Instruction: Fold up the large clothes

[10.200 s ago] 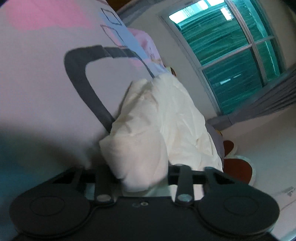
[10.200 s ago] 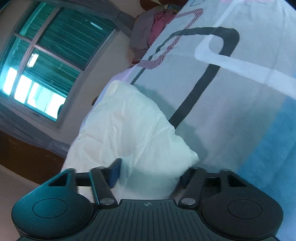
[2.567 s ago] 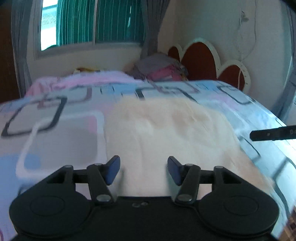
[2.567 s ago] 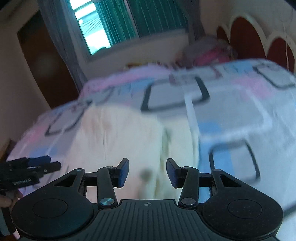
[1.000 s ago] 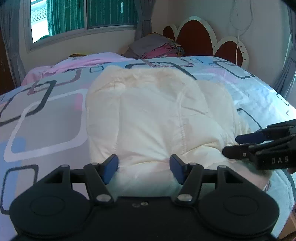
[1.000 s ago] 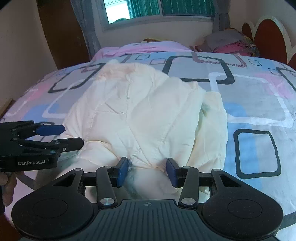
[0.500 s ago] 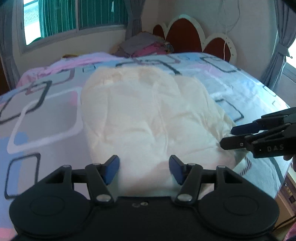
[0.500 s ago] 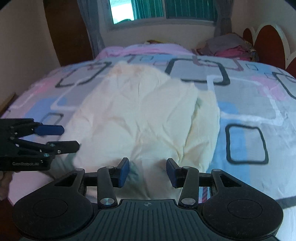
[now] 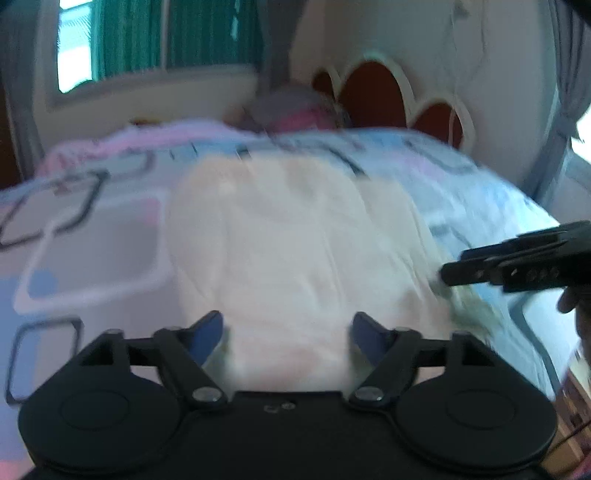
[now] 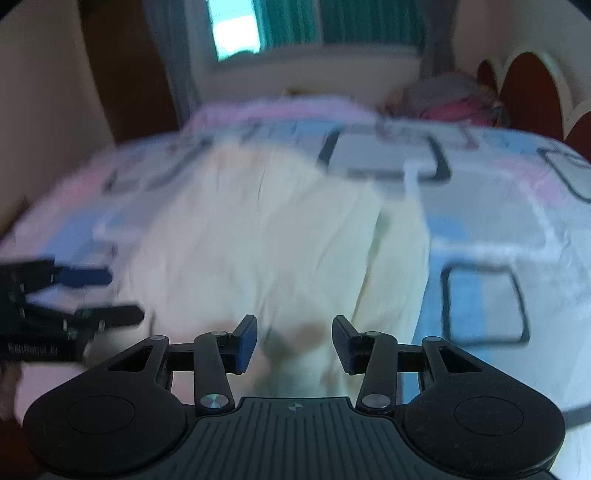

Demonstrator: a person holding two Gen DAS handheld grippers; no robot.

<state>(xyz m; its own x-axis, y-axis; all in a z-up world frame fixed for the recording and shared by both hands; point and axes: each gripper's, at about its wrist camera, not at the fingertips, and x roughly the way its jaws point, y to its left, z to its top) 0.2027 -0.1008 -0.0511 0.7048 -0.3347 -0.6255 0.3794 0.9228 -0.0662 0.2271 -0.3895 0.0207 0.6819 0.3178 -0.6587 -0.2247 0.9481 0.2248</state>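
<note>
A large cream garment [image 9: 288, 236] lies spread on the patterned bed, also in the right wrist view [image 10: 266, 236]. Both views are motion-blurred. My left gripper [image 9: 290, 332] is open and empty above the garment's near edge. My right gripper [image 10: 293, 341] is open and empty over the near edge too. The right gripper shows at the right of the left wrist view [image 9: 517, 262]; the left gripper shows at the left of the right wrist view [image 10: 66, 302].
The bedsheet [image 9: 85, 236] has pink, blue and grey squares. A pile of grey and pink clothes [image 10: 450, 96] lies at the far end by the red scalloped headboard [image 9: 376, 92]. A window [image 10: 280, 26] is behind the bed.
Both grippers have pulled back and up from the garment, and the views have blurred. The garment stays spread on the bed. Both jaws remain open.
</note>
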